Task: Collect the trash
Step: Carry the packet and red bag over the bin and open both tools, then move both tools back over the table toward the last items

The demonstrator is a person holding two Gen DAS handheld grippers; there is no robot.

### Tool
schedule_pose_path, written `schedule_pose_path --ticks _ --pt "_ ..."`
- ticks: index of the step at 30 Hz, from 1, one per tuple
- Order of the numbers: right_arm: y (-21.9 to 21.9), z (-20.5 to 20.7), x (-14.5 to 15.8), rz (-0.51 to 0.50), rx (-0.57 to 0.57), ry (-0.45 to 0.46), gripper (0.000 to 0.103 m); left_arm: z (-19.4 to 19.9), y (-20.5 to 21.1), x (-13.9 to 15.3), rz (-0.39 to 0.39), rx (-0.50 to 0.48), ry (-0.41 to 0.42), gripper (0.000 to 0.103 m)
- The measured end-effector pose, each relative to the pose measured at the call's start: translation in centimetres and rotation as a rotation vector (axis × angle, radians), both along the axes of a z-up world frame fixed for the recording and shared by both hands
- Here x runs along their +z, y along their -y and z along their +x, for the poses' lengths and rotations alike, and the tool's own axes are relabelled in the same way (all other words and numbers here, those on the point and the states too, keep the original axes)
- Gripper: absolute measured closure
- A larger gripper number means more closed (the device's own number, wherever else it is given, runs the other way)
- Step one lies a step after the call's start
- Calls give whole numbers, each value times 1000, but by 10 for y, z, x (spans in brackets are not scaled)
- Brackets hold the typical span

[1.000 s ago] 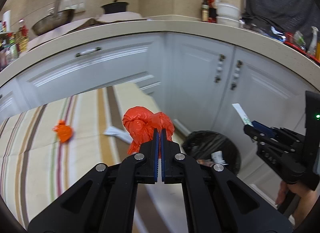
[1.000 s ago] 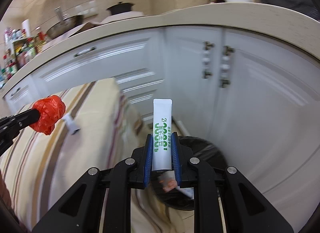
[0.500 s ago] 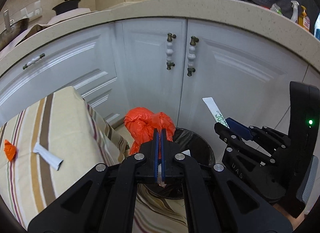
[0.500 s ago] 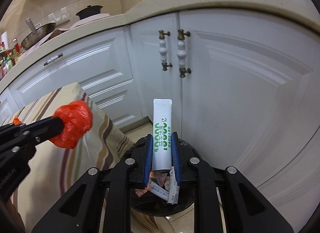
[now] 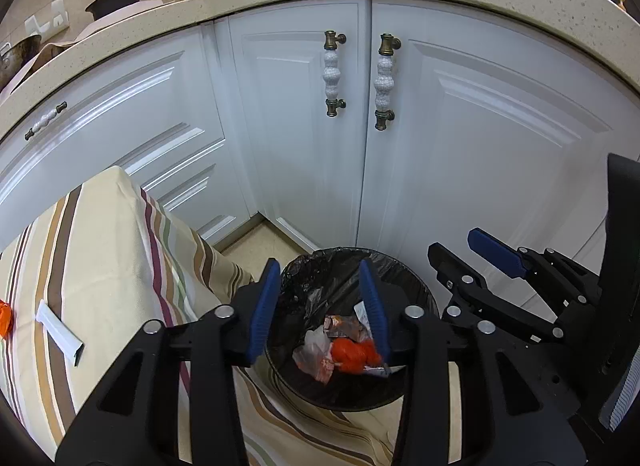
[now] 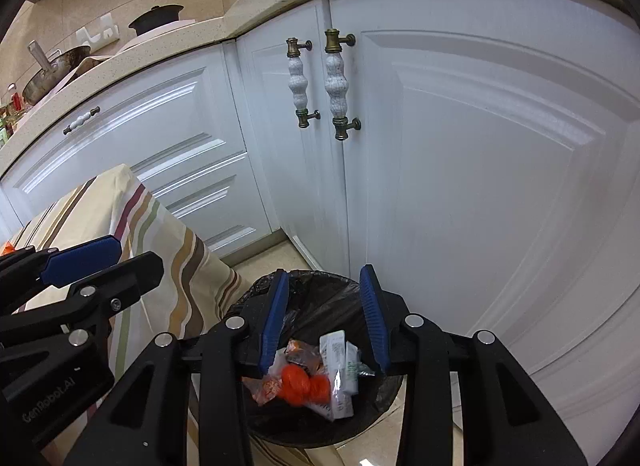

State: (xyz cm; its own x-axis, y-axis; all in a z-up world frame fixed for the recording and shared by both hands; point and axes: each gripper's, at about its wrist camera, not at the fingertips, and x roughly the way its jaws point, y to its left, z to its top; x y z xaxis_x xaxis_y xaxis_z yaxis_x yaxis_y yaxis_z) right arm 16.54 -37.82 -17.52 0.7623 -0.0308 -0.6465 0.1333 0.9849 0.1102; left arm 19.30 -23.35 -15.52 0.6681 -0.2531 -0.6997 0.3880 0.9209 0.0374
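1. My left gripper [image 5: 320, 306] and my right gripper [image 6: 326, 316] both hang over the round bin lined with a black plastic bag [image 6: 312, 290]; the jaws of each are opening and nothing is between the blue pads.
2. The crumpled orange plastic wad [image 6: 302, 382] and the white sachet with green print [image 6: 340, 370] lie inside the bin on other wrappers, so those two pieces are collected.
3. On the striped cream tablecloth [image 5: 100, 250] a flat white paper strip [image 5: 60, 332] is left, and just beside it, at the picture's edge, a small orange scrap [image 5: 4, 318].
4. I judge the strip very light, thin and floppy. It lies flat, so I would pinch it at one short end, or across its narrow width.
5. The orange scrap looks soft and crushable; a pinch through its bulk should do, without catching the cloth.
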Motion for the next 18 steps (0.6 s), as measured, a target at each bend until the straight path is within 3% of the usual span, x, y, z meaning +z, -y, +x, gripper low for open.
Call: schedule_pose_path --ticks 10,18 --pt "-33 -9 33 0 50 48 57 -10 -42 27 -8 69 41 45" --pt "-100 -5 63 24 197 105 54 -25 -128 51 -12 212 81 39"
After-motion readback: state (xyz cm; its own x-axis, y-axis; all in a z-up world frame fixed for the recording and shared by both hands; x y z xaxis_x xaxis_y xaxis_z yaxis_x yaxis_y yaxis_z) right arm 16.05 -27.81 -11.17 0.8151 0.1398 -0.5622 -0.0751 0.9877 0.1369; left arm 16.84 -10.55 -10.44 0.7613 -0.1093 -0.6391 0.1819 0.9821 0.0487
